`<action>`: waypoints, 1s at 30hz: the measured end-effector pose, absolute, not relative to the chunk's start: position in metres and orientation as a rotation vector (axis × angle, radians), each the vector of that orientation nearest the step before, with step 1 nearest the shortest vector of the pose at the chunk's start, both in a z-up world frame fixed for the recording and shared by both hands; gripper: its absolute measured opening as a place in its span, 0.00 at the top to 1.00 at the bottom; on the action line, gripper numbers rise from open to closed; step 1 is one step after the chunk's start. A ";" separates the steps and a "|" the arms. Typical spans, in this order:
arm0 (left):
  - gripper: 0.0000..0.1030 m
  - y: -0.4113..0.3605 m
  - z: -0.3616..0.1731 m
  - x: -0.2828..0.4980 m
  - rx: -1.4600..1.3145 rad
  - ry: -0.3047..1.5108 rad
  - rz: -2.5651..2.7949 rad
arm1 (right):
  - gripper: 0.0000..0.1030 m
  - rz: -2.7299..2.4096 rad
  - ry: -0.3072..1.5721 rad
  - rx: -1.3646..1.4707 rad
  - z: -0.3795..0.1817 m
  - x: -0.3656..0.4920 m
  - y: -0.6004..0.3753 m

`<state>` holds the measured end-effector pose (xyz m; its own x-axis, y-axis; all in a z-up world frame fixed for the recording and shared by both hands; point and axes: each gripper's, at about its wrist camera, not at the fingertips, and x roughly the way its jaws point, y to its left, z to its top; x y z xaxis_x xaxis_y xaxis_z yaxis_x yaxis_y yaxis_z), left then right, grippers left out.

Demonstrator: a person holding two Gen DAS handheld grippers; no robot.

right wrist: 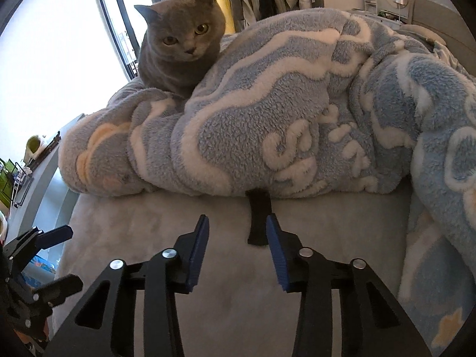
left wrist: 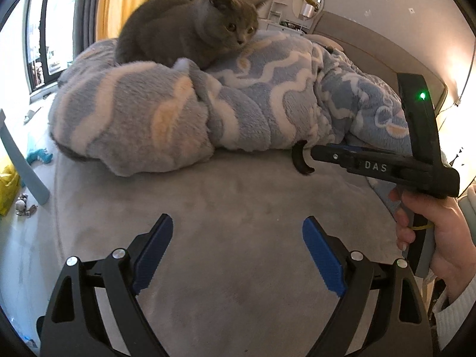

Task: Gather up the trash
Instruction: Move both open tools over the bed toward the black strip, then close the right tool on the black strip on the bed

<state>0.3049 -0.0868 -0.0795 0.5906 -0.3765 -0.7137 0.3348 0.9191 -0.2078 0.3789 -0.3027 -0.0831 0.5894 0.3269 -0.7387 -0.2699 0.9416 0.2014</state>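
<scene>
A curved black strip (right wrist: 258,218) lies on the grey bed sheet (right wrist: 208,312) at the foot of the bunched blue fleece blanket (right wrist: 267,136). In the left wrist view the black strip (left wrist: 301,158) shows as a hook shape just past the right tool's tip. My right gripper (right wrist: 237,232) is open, its right blue pad next to the strip's near end. My left gripper (left wrist: 238,232) is open and empty above the bare sheet (left wrist: 223,196), nearer than the strip.
A grey cat (left wrist: 190,29) sits on top of the blanket and also shows in the right wrist view (right wrist: 181,47). The bed's left edge drops to a floor with a yellow bag (left wrist: 7,186) and a teal toy (left wrist: 40,156).
</scene>
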 end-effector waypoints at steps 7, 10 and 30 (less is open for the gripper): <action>0.12 -0.107 -0.088 0.314 -0.029 0.882 -0.473 | 0.69 0.350 0.881 0.067 -0.084 0.391 -0.299; 0.12 -0.115 -0.091 0.317 -0.017 0.892 -0.498 | 0.69 0.351 0.890 0.064 -0.087 0.399 -0.297; 0.23 -0.174 -0.116 0.344 0.024 0.929 -0.636 | 0.76 0.382 0.945 0.069 -0.108 0.444 -0.295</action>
